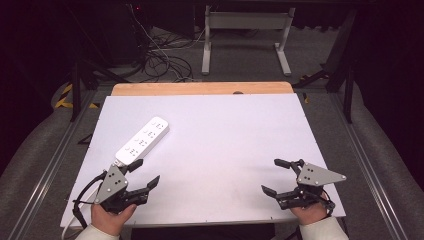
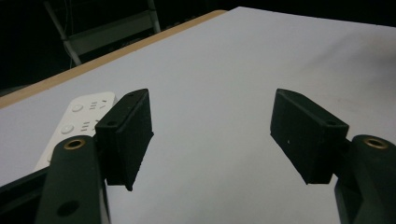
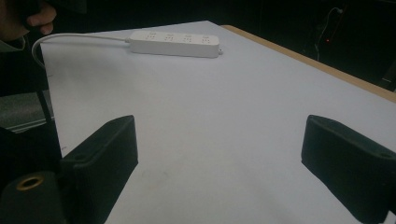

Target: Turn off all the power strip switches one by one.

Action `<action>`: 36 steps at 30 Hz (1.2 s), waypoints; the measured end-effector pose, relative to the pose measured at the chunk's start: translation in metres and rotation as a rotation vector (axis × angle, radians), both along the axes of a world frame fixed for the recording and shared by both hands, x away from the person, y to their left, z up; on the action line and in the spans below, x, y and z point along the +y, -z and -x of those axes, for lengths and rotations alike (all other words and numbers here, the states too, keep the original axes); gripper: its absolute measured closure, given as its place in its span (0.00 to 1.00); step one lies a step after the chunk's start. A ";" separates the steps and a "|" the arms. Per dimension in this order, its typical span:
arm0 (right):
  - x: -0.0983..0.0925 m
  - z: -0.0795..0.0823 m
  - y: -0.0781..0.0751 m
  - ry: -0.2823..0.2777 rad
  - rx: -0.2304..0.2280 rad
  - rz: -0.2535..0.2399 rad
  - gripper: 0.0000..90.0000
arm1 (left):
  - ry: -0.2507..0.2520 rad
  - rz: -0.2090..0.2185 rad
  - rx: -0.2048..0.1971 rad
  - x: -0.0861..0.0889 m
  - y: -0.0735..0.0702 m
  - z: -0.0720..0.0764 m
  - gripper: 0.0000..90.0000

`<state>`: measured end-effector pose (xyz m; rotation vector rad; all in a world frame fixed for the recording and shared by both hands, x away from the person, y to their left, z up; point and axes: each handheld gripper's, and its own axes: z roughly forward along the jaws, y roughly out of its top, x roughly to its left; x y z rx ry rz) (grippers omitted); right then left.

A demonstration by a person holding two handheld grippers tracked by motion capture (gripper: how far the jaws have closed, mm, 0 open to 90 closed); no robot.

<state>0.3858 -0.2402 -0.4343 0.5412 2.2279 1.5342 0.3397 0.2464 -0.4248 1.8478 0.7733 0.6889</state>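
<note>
Grippers held open and empty, power strip not yet touched.

Both the left gripper (image 1: 142,173) and the right gripper (image 1: 276,176) are seen with jaws spread wide and nothing between them, held low over the white tabletop (image 1: 225,140) near its front edge. One white power strip (image 1: 142,139) is counted, lying flat at the left of the tabletop and angled away from the person; its near end lies just beside the left gripper's upper jaw, though contact cannot be made out. One white cord (image 3: 79,36) is seen trailing from that end toward the front edge. Four socket groups are counted along the strip's top in the right gripper view. No plugs or other loose things are seen. Nothing is judged done so far: the strip is ungripped, and the whole handling is left.
</note>
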 end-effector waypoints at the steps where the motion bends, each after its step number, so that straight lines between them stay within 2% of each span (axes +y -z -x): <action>1: 0.000 0.000 0.000 0.001 0.000 0.001 0.13 | 0.001 0.004 0.011 0.001 -0.001 0.000 0.35; 5: 0.000 0.000 0.000 0.002 0.003 -0.001 0.13 | 0.006 -0.016 0.051 0.005 -0.010 -0.004 0.39; 12: 0.001 -0.001 0.001 -0.007 0.011 -0.002 0.14 | -0.006 0.008 0.085 0.011 -0.024 -0.012 0.41; 13: 0.001 -0.001 0.001 -0.012 0.013 -0.004 0.14 | -0.001 0.001 0.086 0.013 -0.026 -0.014 0.41; 15: 0.001 -0.002 0.001 -0.014 0.017 -0.007 0.14 | 0.018 0.010 0.113 0.015 -0.028 -0.018 0.44; 19: 0.002 -0.002 0.001 -0.021 0.019 -0.003 0.14 | 0.002 0.000 0.118 0.020 -0.032 -0.024 0.47; 25: 0.002 -0.002 0.002 -0.030 0.025 -0.006 0.14 | -0.041 -0.062 0.103 0.025 -0.037 -0.034 0.50; 31: 0.003 -0.002 0.002 -0.033 0.024 -0.002 0.14 | -0.084 -0.112 0.112 0.029 -0.038 -0.046 0.50; 35: 0.003 -0.002 0.002 -0.036 0.027 -0.007 0.14 | -0.092 -0.129 0.120 0.033 -0.038 -0.051 0.52; 36: 0.003 -0.002 0.002 -0.037 0.026 -0.007 0.14 | -0.085 -0.114 0.128 0.035 -0.037 -0.054 0.52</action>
